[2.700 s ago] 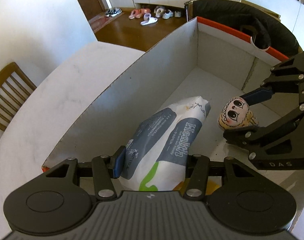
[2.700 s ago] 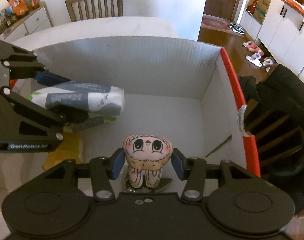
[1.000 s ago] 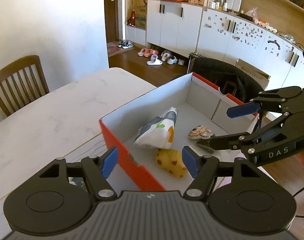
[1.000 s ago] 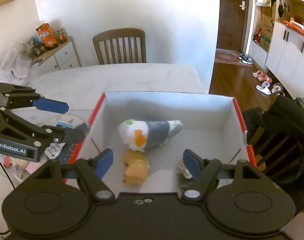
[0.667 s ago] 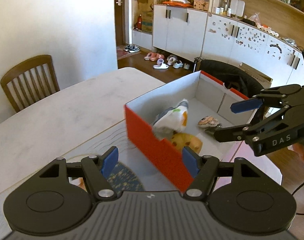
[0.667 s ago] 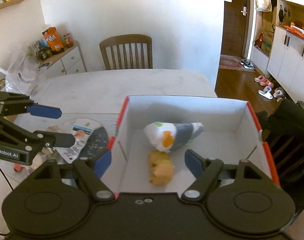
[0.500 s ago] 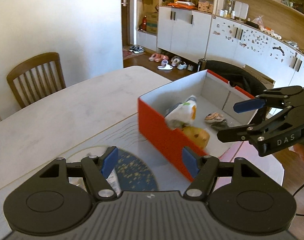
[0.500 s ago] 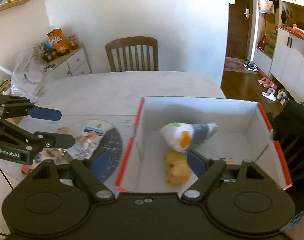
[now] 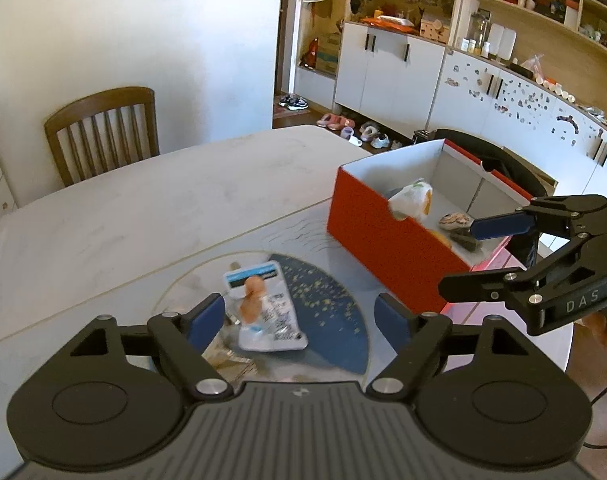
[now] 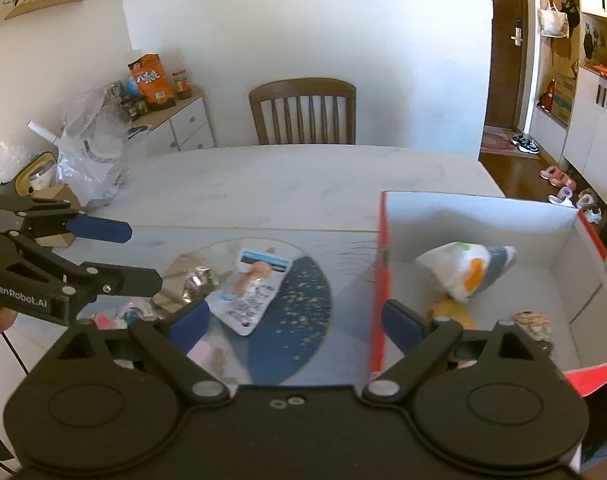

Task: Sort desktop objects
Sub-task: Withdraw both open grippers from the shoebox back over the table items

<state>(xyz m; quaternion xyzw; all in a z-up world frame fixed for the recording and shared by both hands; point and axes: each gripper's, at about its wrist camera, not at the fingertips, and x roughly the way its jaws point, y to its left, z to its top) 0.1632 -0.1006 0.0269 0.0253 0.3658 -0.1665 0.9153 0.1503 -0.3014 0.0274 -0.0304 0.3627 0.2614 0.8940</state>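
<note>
A red box (image 9: 383, 240) (image 10: 463, 216) with white inner walls stands at the table's right end. In it lie a tissue pack (image 9: 411, 200) (image 10: 463, 270), a yellow toy (image 10: 449, 312) and a small doll-face plush (image 9: 455, 220) (image 10: 531, 322). Left of the box, a white-and-blue packet with an orange figure (image 9: 263, 312) (image 10: 251, 296) lies on a round mat (image 9: 331, 320) (image 10: 299, 320). My left gripper (image 9: 299, 316) (image 10: 143, 256) hovers above the packet, jaws opening, nothing held. My right gripper (image 10: 295, 320) (image 9: 459, 255) hangs over the box's near left corner, also opening and empty.
A foil wrapper (image 10: 199, 280) and pink bits (image 10: 103, 320) lie left of the packet. A wooden chair (image 10: 303, 108) stands at the far table edge. A sideboard (image 10: 175, 120) with snack bags and plastic bags (image 10: 91, 160) sits far left. A dark chair (image 9: 503, 164) is behind the box.
Both grippers let go of the tissue pack and the plush inside the box, pulled back out and moved left over the table. Their jaws stand wider; the mat and packet came into view.
</note>
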